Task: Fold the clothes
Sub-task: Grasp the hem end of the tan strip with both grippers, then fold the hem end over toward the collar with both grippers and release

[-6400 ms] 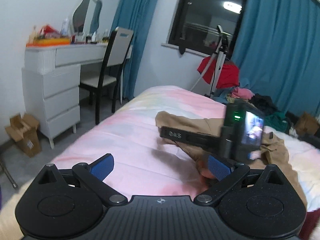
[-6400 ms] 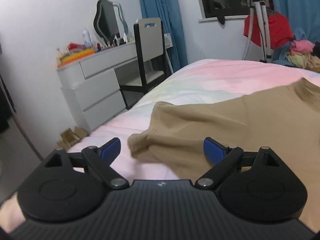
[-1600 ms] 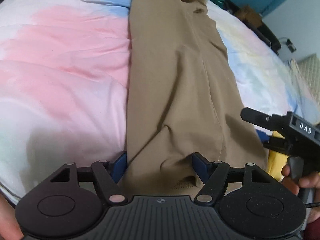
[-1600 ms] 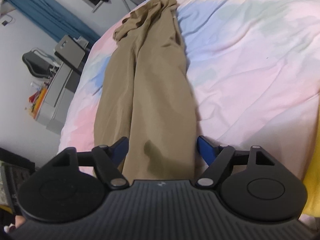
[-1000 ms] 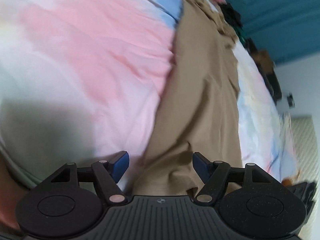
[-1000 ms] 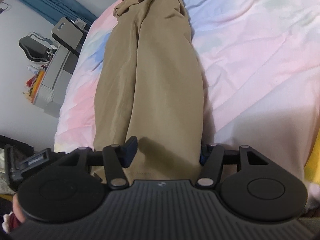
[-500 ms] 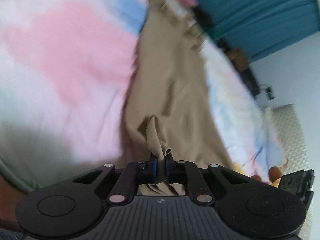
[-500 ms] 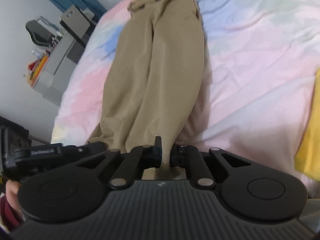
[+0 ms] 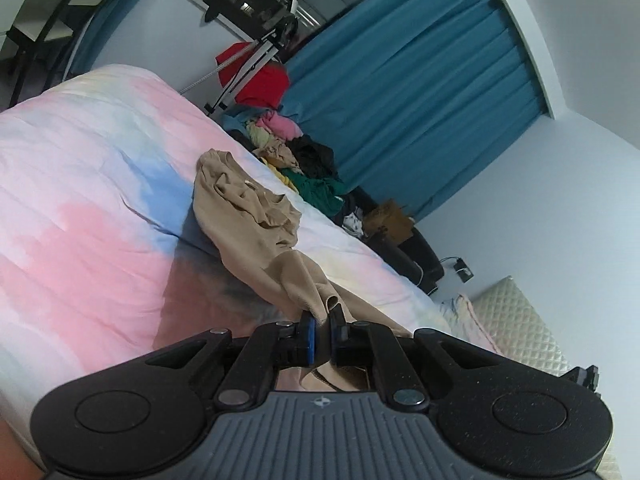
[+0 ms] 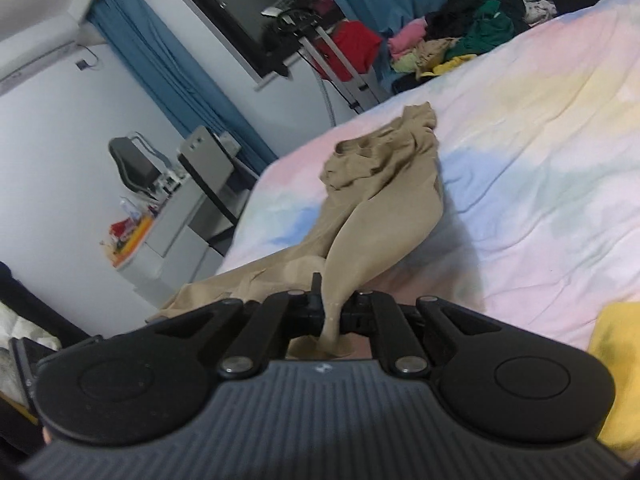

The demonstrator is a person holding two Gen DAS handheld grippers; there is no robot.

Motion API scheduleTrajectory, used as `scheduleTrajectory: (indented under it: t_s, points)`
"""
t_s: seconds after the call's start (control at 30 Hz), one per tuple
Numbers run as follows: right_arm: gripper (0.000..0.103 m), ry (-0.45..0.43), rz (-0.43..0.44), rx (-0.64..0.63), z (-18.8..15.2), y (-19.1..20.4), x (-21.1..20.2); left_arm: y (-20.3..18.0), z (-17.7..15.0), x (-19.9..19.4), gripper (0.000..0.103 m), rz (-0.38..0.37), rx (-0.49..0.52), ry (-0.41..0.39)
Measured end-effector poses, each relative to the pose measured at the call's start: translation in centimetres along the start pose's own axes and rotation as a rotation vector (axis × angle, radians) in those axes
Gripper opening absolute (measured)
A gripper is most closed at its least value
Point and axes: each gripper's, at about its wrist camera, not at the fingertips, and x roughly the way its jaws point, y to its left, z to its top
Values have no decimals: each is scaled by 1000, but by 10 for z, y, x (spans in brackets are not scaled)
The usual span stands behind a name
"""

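A tan shirt (image 9: 248,216) lies stretched along the pastel bed (image 9: 80,208), its far end bunched up. My left gripper (image 9: 323,330) is shut on the shirt's near edge and holds it lifted off the bed. In the right wrist view the same tan shirt (image 10: 384,200) rises from the bed (image 10: 540,184) into my right gripper (image 10: 334,312), which is shut on a pinched fold of the near edge. The cloth between the two grips hangs above the sheet.
A pile of clothes (image 9: 304,160) and a tripod with a red garment (image 9: 260,76) stand past the bed's far end by blue curtains (image 9: 420,100). A white dresser (image 10: 168,224) and chair (image 10: 208,168) stand at the left. A yellow item (image 10: 616,360) lies at the near right.
Both grippers closed on the shirt's near edge about half a second ago and have since lifted it; the views tilted up from the bed toward the room.
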Motion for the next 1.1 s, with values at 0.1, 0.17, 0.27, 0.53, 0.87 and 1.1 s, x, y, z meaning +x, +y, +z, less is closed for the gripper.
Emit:
scheduleTrajectory:
  t_s: [0.1,0.17,0.27,0.53,0.87,1.1]
  points:
    - [6,6,12,-10,-10,2,-12,-8,-16,-18,6,-13,21,-1]
    - [6,11,19,-23,-22,1,-23,-13,-27,-31,6,-22,35,-1]
    - [6,19,27,-40,-43,-4,-38,-17,-46,-47,6,-24,58,5]
    - [6,-9,33,5,-41,-19,-27,-19,-48,-23,7,18,102,7]
    - [6,-119,13,-13,28,-16,37,-25,27,57,8,119,179,-50]
    - [6,-126,-22,-12,63,-33,99,-22,69,131,8,203,246,-54]
